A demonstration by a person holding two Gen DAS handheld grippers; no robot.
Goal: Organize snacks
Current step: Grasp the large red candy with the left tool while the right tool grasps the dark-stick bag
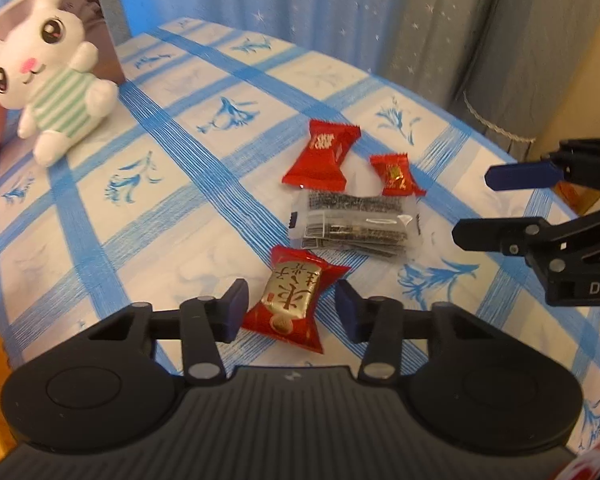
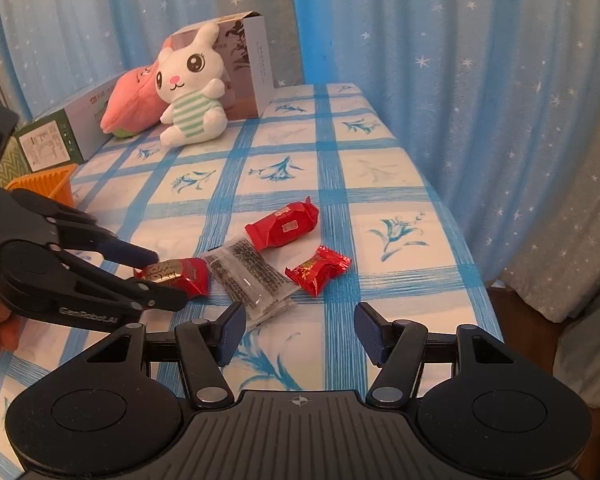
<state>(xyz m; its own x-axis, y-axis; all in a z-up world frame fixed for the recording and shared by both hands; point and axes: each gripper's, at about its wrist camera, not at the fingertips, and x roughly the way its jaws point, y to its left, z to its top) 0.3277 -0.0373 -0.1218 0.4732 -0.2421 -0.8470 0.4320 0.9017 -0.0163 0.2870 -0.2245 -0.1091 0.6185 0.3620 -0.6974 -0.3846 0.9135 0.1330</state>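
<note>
Several snacks lie on the blue-checked tablecloth point(image 1: 140, 200). A red-and-gold candy point(image 1: 292, 292) point(image 2: 188, 278) lies between the fingers of my left gripper point(image 1: 291, 308) point(image 2: 166, 280). The blue pads stand close on either side, with small gaps still showing. Beyond it are a clear packet of dark sticks point(image 1: 352, 220) point(image 2: 248, 276), a large red packet point(image 1: 322, 158) point(image 2: 284, 226) and a small red packet point(image 1: 396, 174) point(image 2: 316, 270). My right gripper point(image 2: 300, 320) point(image 1: 476, 208) hovers open and empty on the near side of the clear packet.
A white plush rabbit point(image 2: 192, 92) point(image 1: 56, 80) leans on a tall open box point(image 2: 248, 56), beside a pink plush point(image 2: 132, 100). A long green-and-white box point(image 2: 60, 136) and an orange basket point(image 2: 52, 184) stand at the left. The table's edge point(image 2: 472, 272) drops off toward the starred curtains on the right.
</note>
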